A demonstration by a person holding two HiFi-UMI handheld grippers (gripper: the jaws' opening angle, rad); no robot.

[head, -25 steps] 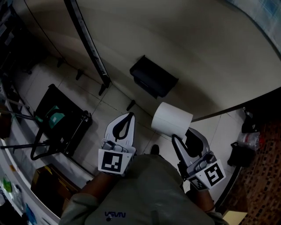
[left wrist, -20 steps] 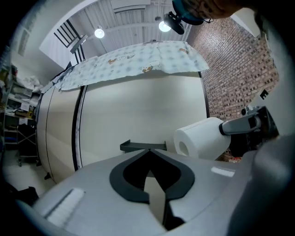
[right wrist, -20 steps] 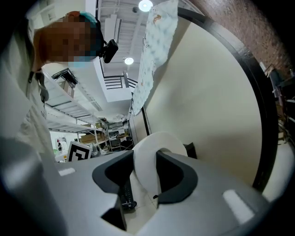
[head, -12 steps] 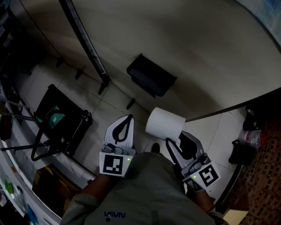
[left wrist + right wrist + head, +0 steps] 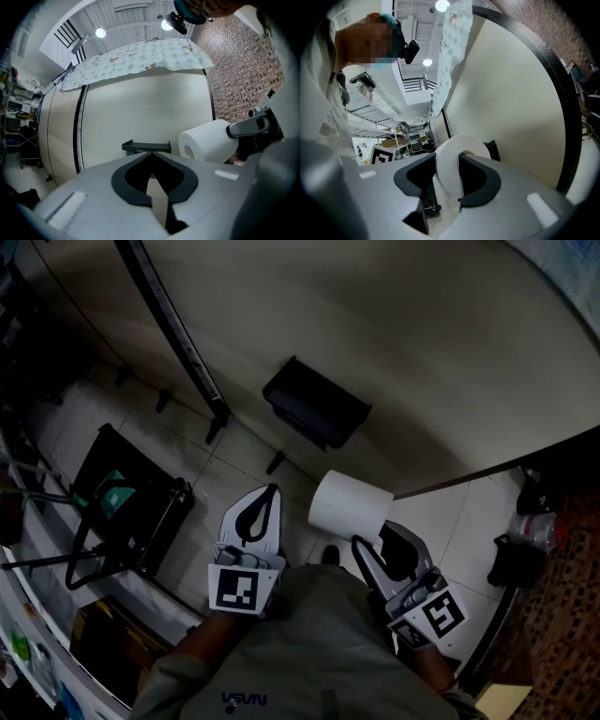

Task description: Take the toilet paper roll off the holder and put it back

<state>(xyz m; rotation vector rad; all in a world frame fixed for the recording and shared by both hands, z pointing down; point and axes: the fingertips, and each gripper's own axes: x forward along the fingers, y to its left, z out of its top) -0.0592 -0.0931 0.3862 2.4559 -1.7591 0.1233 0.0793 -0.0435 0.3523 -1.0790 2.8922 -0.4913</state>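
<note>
Roll (image 5: 350, 506) shifted left, right gripper (image 5: 375, 538) clamping it, holder (image 5: 316, 415) dim

Roll (image 5: 350, 504) sits in right gripper (image 5: 375, 538), before holder (image 5: 316, 415).

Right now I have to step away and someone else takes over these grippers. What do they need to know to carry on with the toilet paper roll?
Right gripper: shut on the toilet paper roll, jaws pinching the roll's wall; the roll is held in the air.
Left gripper: shut, nothing between its jaws, held beside the right one.
Holder: black, fixed to the pale curved wall, no roll on it, apart from the roll.
Done: the roll is off the holder.
Left: carry the roll to the holder, seat it, then open the right gripper.
</note>
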